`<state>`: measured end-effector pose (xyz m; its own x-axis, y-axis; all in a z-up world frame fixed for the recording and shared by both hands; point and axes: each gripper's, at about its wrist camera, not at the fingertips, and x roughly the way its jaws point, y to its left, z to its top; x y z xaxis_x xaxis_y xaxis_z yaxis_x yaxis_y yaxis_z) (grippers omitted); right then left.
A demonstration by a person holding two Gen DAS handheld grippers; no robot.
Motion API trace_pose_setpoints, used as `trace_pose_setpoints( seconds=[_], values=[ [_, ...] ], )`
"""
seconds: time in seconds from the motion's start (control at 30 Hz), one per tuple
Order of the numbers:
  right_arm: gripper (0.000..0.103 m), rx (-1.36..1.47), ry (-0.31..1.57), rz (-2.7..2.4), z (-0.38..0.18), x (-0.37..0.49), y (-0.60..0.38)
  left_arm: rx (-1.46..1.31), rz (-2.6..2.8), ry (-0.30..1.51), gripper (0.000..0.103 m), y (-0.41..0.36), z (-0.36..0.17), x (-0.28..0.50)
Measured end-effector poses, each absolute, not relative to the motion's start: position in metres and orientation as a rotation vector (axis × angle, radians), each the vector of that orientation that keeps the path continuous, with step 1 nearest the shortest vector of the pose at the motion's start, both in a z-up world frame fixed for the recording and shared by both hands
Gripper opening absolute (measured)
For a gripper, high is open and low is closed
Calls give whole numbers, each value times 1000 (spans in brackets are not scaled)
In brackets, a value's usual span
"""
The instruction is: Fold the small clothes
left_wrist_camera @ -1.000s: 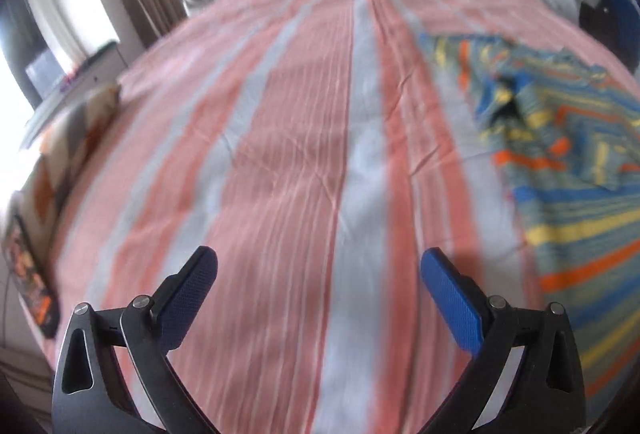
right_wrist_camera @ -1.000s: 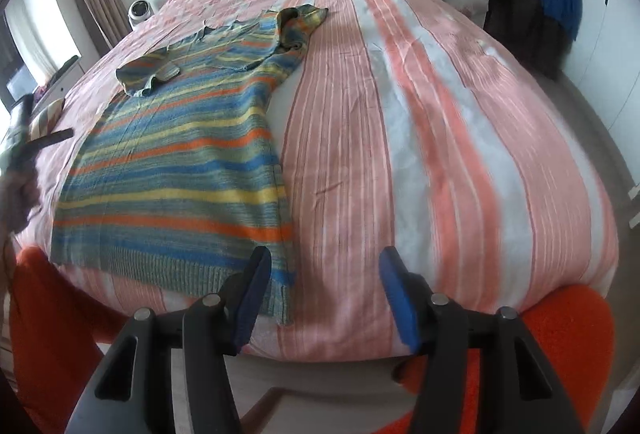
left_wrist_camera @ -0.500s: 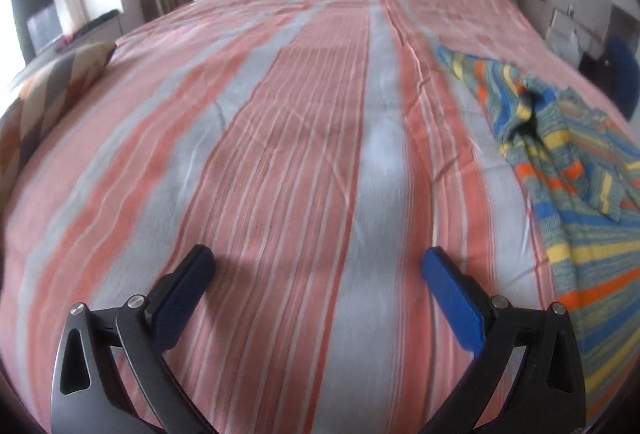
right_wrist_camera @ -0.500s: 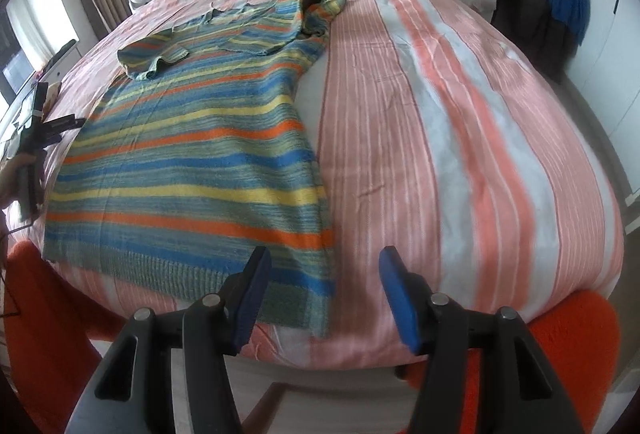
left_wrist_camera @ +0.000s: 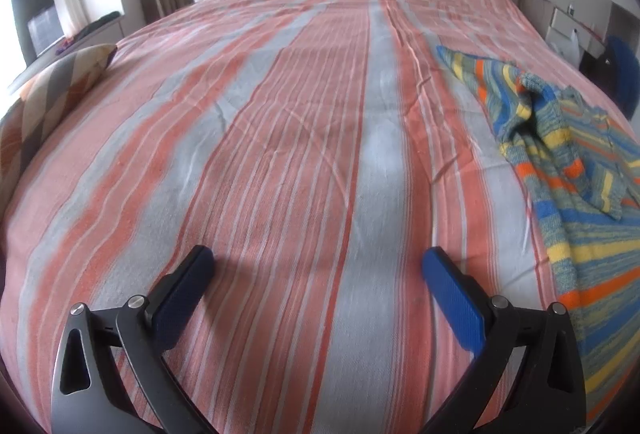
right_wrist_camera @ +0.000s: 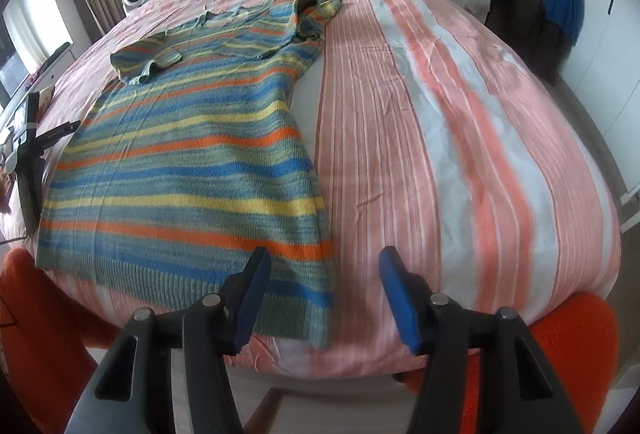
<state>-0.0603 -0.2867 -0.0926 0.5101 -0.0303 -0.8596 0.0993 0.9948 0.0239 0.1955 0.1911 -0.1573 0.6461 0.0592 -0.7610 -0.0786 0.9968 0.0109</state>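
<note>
Striped knit top (right_wrist_camera: 192,161) lay flat on bed (right_wrist_camera: 460,137); right gripper (right_wrist_camera: 324,298) unclenched above hem corner, left gripper (left_wrist_camera: 318,286) unclenched, empty. Risk: pinching bedsheet with hem.

bed (right_wrist_camera: 460,121), covered by pink-and-white striped sheet (left_wrist_camera: 280,153); striped knit top (right_wrist_camera: 192,153) lies flat on it, one sleeve folded inward.
</note>
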Motion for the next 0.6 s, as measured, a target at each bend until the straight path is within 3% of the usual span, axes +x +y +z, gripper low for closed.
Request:
trace_pose_setpoints(
  seconds=[0.6],
  values=[
    [56,24,1056,-84,-91,-54,-270,-25,78,865,103,191,-157,195]
  ],
)
